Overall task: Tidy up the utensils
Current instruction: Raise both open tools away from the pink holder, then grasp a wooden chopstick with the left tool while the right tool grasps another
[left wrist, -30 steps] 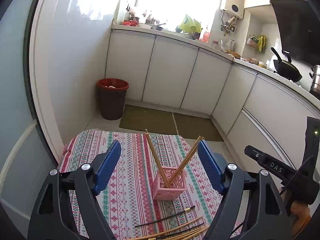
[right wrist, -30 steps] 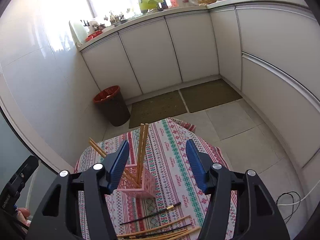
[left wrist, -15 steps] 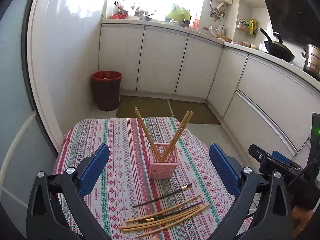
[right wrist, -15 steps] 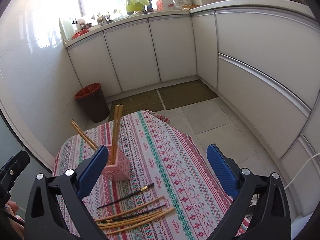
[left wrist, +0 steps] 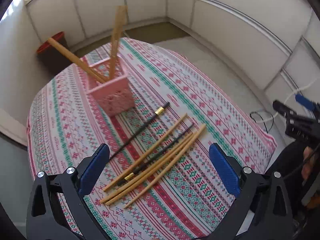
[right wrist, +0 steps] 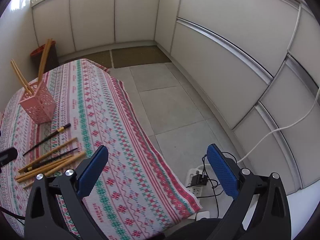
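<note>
Both grippers dropped toward table, jaws just opened wide, empty; loose chopsticks [left wrist: 158, 156] between left gripper [left wrist: 159, 170] jaws, untouched.

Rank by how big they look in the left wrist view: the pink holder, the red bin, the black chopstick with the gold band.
1. pink holder
2. black chopstick with the gold band: longer, far thinner
3. red bin: farther off, partly hidden, so unsure

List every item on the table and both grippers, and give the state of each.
Holder: upright, four wooden chopsticks leaning inside.
Loose wooden chopsticks: lying flat, bunched.
Black chopsticks: lying flat, one apart, one in the bunch.
Left gripper: open, empty.
Right gripper: open, empty.
</note>
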The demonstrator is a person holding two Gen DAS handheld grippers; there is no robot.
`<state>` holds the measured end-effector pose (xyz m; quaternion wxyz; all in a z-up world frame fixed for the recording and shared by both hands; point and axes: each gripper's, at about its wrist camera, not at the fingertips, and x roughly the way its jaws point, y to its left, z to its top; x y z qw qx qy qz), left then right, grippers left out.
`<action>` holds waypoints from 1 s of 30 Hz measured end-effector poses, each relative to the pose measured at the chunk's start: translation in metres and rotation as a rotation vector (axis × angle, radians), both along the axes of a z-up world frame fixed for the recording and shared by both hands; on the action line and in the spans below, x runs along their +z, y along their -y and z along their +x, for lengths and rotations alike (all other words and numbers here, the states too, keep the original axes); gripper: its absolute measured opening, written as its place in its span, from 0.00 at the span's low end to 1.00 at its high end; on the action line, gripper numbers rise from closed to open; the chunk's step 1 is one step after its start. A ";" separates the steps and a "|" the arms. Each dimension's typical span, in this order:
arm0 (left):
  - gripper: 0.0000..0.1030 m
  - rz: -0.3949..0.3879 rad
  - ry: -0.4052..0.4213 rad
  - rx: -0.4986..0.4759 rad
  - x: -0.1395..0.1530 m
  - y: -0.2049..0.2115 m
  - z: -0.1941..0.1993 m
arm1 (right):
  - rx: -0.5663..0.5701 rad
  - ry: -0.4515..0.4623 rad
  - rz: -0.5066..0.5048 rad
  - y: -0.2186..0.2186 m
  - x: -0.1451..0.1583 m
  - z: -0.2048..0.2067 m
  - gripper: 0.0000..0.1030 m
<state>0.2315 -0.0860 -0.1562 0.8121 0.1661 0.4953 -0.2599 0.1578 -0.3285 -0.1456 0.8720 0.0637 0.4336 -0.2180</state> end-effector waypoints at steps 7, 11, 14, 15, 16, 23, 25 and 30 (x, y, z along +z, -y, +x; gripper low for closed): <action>0.61 0.076 -0.072 -0.270 -0.050 0.053 -0.012 | -0.085 0.053 0.198 0.045 -0.016 -0.011 0.93; 0.48 0.101 -0.086 -0.369 -0.064 0.082 -0.012 | -0.120 0.069 0.195 0.047 -0.016 -0.015 0.93; 0.46 0.111 -0.118 -0.401 -0.074 0.097 -0.006 | -0.130 0.069 0.198 0.049 -0.018 -0.016 0.93; 0.45 0.121 -0.120 -0.399 -0.077 0.101 -0.003 | -0.133 0.065 0.201 0.049 -0.018 -0.015 0.93; 0.43 0.128 -0.127 -0.395 -0.080 0.105 0.001 | -0.135 0.063 0.202 0.050 -0.019 -0.015 0.93; 0.19 0.162 -0.150 -0.376 -0.102 0.116 0.017 | -0.129 0.053 0.205 0.052 -0.022 -0.013 0.93; 0.13 0.164 -0.147 -0.361 -0.104 0.116 0.018 | -0.124 0.050 0.200 0.051 -0.022 -0.013 0.93; 0.07 0.144 -0.099 -0.342 -0.095 0.110 0.007 | -0.102 0.043 0.176 0.045 -0.021 -0.012 0.93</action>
